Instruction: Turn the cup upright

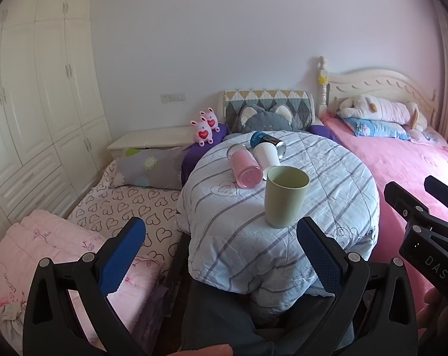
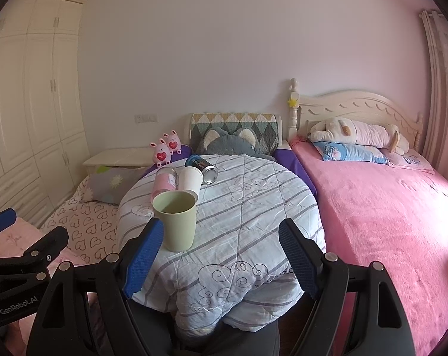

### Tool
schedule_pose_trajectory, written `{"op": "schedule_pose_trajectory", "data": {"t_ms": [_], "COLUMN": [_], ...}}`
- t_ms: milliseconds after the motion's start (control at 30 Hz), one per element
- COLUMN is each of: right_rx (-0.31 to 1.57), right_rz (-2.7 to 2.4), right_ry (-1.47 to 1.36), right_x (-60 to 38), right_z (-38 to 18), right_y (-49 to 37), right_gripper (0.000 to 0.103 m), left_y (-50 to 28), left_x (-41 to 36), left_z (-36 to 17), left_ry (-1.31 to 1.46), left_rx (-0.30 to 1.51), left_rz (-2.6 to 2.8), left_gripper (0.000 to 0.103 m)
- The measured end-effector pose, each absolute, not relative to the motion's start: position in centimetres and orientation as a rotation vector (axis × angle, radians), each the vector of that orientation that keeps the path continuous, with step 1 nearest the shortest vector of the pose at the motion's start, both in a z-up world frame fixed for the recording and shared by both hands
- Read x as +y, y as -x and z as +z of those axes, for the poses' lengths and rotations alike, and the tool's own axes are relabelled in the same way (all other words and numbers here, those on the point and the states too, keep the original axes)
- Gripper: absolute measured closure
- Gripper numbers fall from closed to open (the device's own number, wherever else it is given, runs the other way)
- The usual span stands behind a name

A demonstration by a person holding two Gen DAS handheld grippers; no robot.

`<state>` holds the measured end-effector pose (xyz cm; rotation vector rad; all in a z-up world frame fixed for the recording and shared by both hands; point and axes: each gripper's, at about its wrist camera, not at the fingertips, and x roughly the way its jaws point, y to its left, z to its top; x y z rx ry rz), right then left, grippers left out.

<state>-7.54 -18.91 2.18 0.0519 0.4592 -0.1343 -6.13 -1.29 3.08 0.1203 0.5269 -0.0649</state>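
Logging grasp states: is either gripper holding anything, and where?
Nothing is held. The left gripper and right gripper are both open; the green cup stands free.

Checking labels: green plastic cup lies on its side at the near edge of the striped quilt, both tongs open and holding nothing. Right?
One thing is wrong: the green plastic cup stands upright, mouth up, not on its side; the left wrist view shows this. It is near the front edge of the striped quilt, and both the left tongs and right tongs are open and empty.
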Motion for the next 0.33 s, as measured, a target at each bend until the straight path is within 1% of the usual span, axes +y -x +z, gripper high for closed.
{"op": "schedule_pose_trajectory", "data": {"t_ms": [333], "right_rx": [0.463], "right_rz": [-0.131], "right_ry": [-0.053], "right_x": [-18.84], "right_z": [2.08], "right_y": [7.36], "right_gripper": [0.022], "left_y": [5.97], "left_x": [-1.16], "left_z": [2.67], "left_ry": [-0.116], "left_rx": [0.536], "left_rz": [-0.065], "left_gripper": [0.000]}}
